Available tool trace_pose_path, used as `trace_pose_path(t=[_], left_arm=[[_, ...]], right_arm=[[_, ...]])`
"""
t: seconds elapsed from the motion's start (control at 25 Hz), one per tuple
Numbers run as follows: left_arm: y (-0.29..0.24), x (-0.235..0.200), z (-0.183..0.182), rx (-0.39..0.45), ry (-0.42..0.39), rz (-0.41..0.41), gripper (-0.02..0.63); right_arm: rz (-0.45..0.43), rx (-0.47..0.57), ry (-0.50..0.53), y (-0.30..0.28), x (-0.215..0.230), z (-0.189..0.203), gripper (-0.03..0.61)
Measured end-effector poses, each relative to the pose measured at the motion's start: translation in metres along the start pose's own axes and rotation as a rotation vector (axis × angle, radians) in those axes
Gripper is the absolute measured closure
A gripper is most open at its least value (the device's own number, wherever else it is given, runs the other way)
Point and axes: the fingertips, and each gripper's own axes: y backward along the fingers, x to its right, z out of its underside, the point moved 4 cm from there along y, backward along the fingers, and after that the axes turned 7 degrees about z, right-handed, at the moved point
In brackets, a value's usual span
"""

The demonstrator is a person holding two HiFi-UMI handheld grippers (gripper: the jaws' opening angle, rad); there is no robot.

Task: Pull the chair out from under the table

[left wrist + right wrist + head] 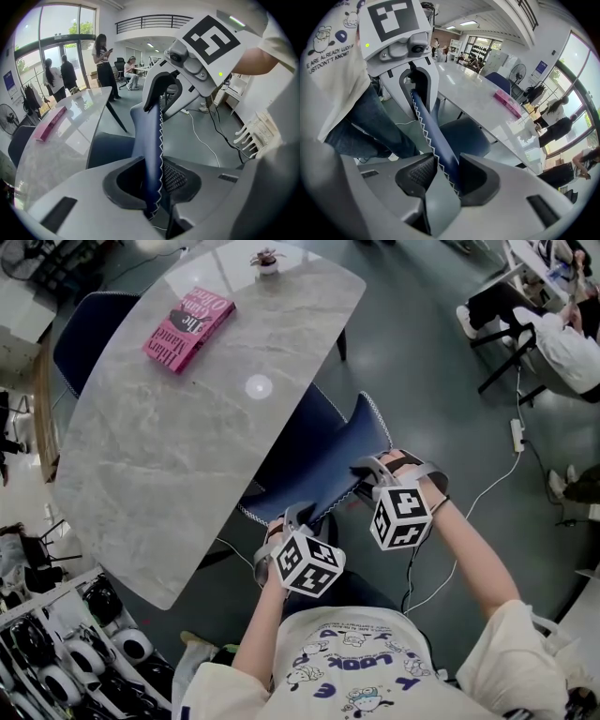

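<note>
chair (309, 465) sits with its seat partly under the bench (169, 474), its backrest (364, 427) toward the person. left tongs (296, 518) and right tongs (371, 471) each pinch the backrest's stitched top edge. pull both back evenly and level, grip firm; the legs are hidden, so they may perhaps snag.
</note>
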Motion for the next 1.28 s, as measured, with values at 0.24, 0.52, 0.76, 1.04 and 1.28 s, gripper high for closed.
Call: trace_pose_path(t=[0.24,0.52,0.76,1.04,1.28], left_arm=[[-0.001,0.029,0.006,-0.007,-0.013,-0.003,0.515],[0.008,0.068,0.029,-0.007,-0.038,-0.005,0.515],[0.013,0.107,0.044,-0.011,-0.049,-0.007,0.515],[0.015,0.143,0.062,-0.027,-0.056,0.007,0.518],[0.021,0.161,0.079,-0.041,-0.059,0.006,0.518]], right_arm=[[0.002,-0.002,-0.014,0.015,-0.026,0.011,0.425],[0.004,-0.007,-0.027,0.034,-0.071,0.009,0.427],[-0.004,-0.009,-0.031,0.055,-0.109,0.014,0.43],[-0.007,-0.005,-0.024,0.07,-0.146,0.018,0.433],[-0.01,0.0,-0.024,0.077,-0.172,0.013,0.436]])
